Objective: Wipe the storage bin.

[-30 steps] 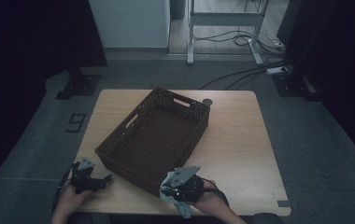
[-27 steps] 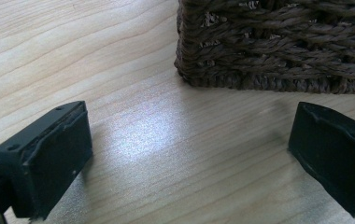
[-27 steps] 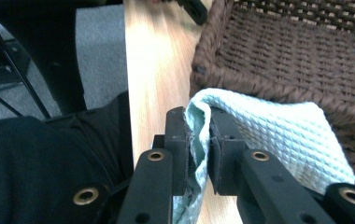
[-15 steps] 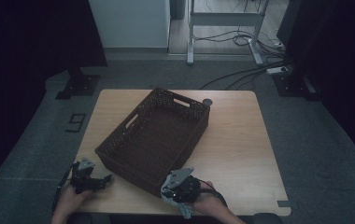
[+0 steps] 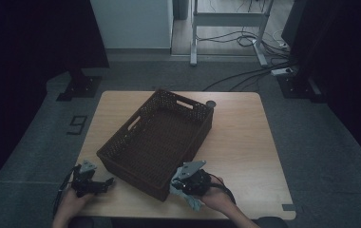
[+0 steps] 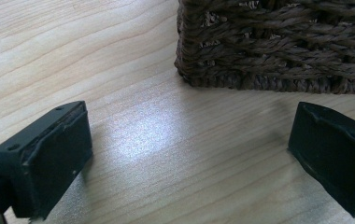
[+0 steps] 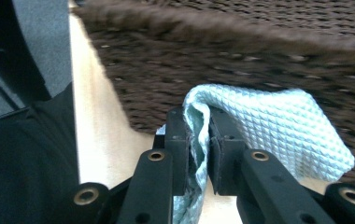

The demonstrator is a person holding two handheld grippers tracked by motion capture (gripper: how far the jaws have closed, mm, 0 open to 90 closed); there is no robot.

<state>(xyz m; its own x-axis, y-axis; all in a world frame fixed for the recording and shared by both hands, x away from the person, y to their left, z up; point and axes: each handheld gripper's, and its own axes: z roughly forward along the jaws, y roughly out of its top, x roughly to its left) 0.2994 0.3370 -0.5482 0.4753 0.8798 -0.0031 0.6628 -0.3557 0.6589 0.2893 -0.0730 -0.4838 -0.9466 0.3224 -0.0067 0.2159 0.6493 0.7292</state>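
A dark brown woven basket [image 5: 159,137] stands slantwise in the middle of the wooden table [image 5: 245,142]. My right gripper [image 5: 181,186] sits at the basket's near corner, shut on a pale blue waffle-weave cloth [image 5: 191,201] that hangs below it. In the right gripper view the cloth [image 7: 269,135] is pinched between the jaws of the right gripper [image 7: 198,140], close to the basket wall [image 7: 259,56]. My left gripper [image 5: 103,183] rests open near the table's front left edge; between the jaws of the left gripper [image 6: 189,154] there is only bare wood, with the basket's corner [image 6: 278,51] just ahead.
A small dark round object [image 5: 210,103] lies on the table behind the basket's far corner. Around the table the floor carries cables [image 5: 245,71] and stand bases [image 5: 79,88]. Bare tabletop stretches to the basket's right.
My right gripper, still holding the cloth, has shifted a little toward the basket's near corner and slightly down. The left gripper has stayed put.
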